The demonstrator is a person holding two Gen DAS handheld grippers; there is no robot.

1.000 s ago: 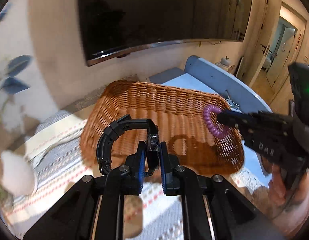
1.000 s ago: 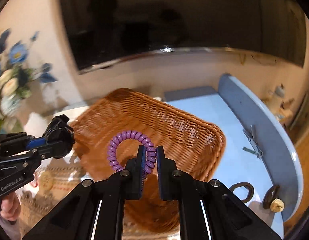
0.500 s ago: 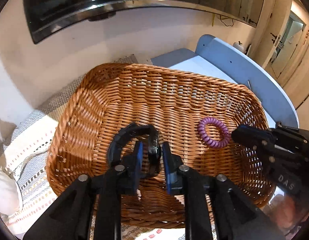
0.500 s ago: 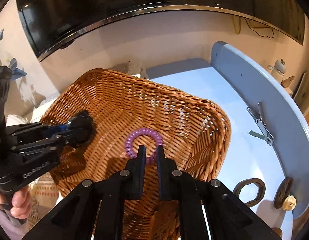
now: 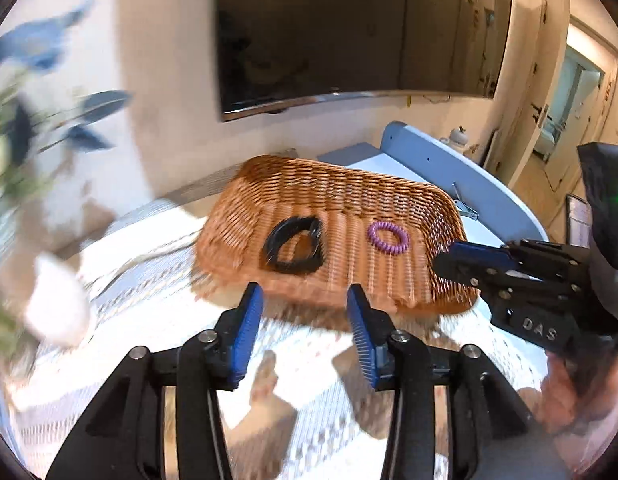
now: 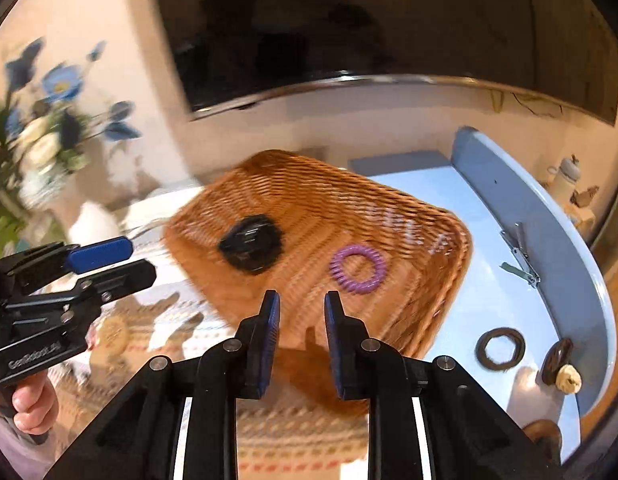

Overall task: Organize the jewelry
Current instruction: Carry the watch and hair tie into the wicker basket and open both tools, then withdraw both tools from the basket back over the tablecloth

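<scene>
Left gripper (image 5: 305, 312): lower centre of its frame, jaws opening, nothing between them.
Right gripper (image 6: 299, 318): bottom centre, jaws opening narrowly, empty.
Basket (image 5: 389, 188): mid-frame on patterned cloth.
Black bracelet (image 5: 295, 245): inside basket, left.
Purple coil band (image 5: 387, 237): inside basket, right of the bracelet.

My basket (image 5: 341, 196) is orange-brown, woven in little criss-cross rows. Inside it lies a shiny black bracelet (image 5: 294, 245) and a purple curly ring (image 5: 387, 237) that looks like a tiny spring. My left claw (image 5: 305, 320) is black with bright blue pads, and my right claw (image 6: 298, 332) is black and blue too. The cloth (image 5: 157, 288) under the basket is white with grey and red stripes. The table (image 6: 489, 280) is pale blue. The flowers (image 6: 57, 88) are blue and white with green leaves. A brown ring (image 6: 502, 349) lies on the blue table.
</scene>
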